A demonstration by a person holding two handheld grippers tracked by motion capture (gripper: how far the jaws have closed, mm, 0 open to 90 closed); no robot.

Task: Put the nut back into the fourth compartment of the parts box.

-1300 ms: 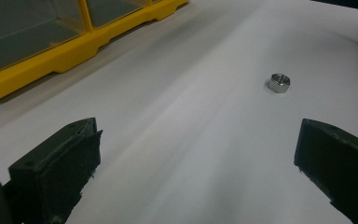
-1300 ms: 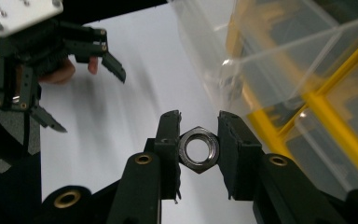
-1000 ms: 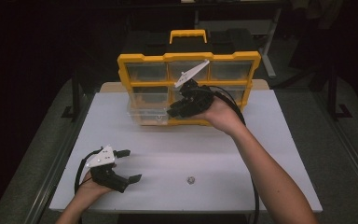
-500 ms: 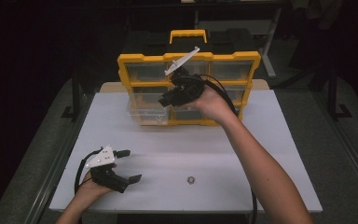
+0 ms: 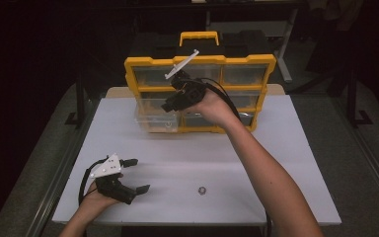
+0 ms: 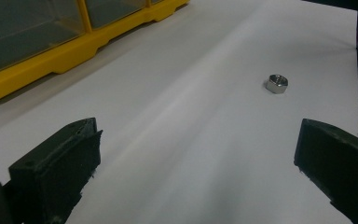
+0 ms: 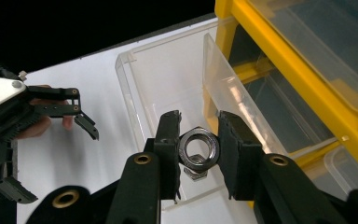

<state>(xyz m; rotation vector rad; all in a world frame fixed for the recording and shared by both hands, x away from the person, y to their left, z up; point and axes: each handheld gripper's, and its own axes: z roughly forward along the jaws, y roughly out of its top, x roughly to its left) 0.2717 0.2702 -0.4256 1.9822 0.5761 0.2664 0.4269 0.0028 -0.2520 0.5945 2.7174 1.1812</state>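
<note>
My right gripper [image 5: 168, 106] is shut on a steel hex nut [image 7: 198, 147] and hangs over a clear plastic drawer [image 7: 144, 88] pulled out of the lower left of a yellow organizer [image 5: 261, 64]. Under the held nut, part of a second nut [image 7: 195, 174] lies in the drawer. In the high view the drawer [image 5: 150, 122] juts onto the white table [image 5: 276, 148]. My left gripper [image 5: 137, 175] rests at the front left of the table, jaws open with nothing between them. Another hex nut [image 5: 202, 189] lies loose on the table to its right, and the left gripper view shows that nut [image 6: 276, 84] ahead of the open jaws.
The organizer [image 7: 307, 70] has several clear drawers in yellow frames and a black top with a yellow handle [image 5: 205, 37]. The person's right forearm [image 5: 271, 182] crosses the right half of the table. Dark floor and metal frames surround the table.
The right gripper has moved left along the organizer's front with the nut in its jaws, to above the open drawer. The left gripper and the loose nut have not moved.
</note>
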